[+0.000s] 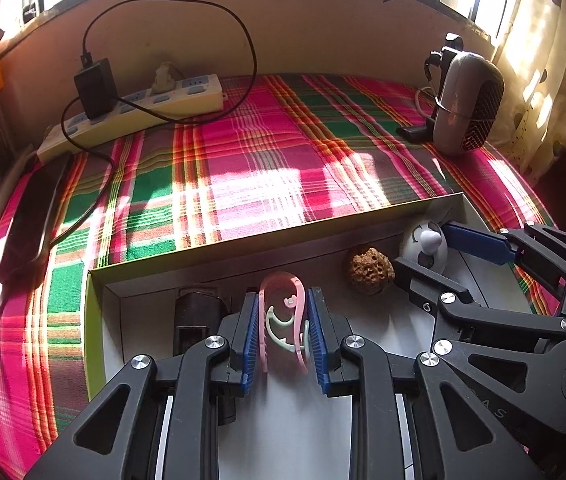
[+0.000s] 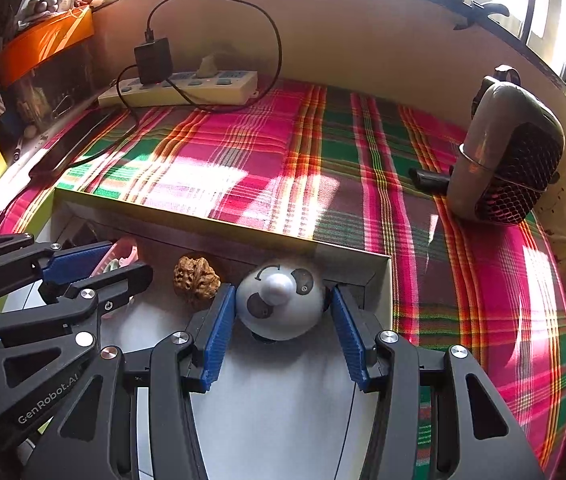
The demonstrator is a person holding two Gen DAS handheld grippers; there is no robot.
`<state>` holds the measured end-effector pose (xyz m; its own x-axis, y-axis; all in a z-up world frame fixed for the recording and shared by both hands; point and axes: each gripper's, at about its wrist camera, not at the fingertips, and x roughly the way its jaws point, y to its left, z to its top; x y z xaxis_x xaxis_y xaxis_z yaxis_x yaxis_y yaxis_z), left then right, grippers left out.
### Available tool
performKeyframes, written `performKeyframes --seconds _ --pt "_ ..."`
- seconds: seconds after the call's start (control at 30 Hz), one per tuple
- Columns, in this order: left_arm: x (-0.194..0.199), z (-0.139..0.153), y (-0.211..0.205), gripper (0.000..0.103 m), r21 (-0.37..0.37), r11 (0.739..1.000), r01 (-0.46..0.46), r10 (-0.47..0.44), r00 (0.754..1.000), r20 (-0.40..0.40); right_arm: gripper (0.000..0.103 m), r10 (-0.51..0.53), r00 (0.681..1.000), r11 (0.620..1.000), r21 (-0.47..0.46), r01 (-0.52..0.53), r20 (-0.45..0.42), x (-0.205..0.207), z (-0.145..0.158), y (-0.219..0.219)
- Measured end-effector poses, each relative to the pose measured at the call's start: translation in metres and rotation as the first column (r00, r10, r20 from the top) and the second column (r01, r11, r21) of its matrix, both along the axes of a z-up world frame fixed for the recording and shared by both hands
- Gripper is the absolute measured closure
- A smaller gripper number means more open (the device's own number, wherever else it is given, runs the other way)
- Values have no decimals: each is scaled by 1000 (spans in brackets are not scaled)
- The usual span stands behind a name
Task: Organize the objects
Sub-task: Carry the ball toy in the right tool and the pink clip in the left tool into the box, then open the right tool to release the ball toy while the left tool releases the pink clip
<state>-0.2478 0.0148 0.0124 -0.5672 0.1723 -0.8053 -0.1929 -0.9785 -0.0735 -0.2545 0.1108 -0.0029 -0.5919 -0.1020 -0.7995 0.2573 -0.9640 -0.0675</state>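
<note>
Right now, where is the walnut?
In both wrist views the walnut lies inside the shallow box, near its far wall, between the pink clip in the left gripper and the panda-faced dome.

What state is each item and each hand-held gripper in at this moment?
Left hand-held gripper: shut on the pink clip, inside the box.
Pink clip: held upright between the pads.
Right hand-held gripper: around the panda ball; contact unclear.
Panda ball: resting in the box corner.
Walnut: lying loose in the box.
Box: open.
Charger: plugged into the power strip.
</note>
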Motion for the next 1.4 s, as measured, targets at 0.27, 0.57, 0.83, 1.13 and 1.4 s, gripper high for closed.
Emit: performKeyframes --seconds 0.27,0.57,0.83,1.13,1.4 --pt "1 0 -2 81 -9 1000 3 -3 1000 -2 53 -3 1000 1000 17 3 0 0 -1 -3" --pt "1 0 -2 81 -9 1000 2 -2 1000 -2 53 -17 1000 999 42 17 0 1 -2 -6" --pt "3 -1 -4 78 -15 1000 7 -8 1000 -3 51 -33 999 999 30 33 -16 2 0 -3" --pt "11 6 -4 75 -16 1000 3 -3 1000 -21 51 -29 999 999 22 30 -43 10 6 -5" --pt "26 17 -10 74 -9 1000 -16 15 998 -54 50 -35 997 999 7 36 -64 23 12 -3"
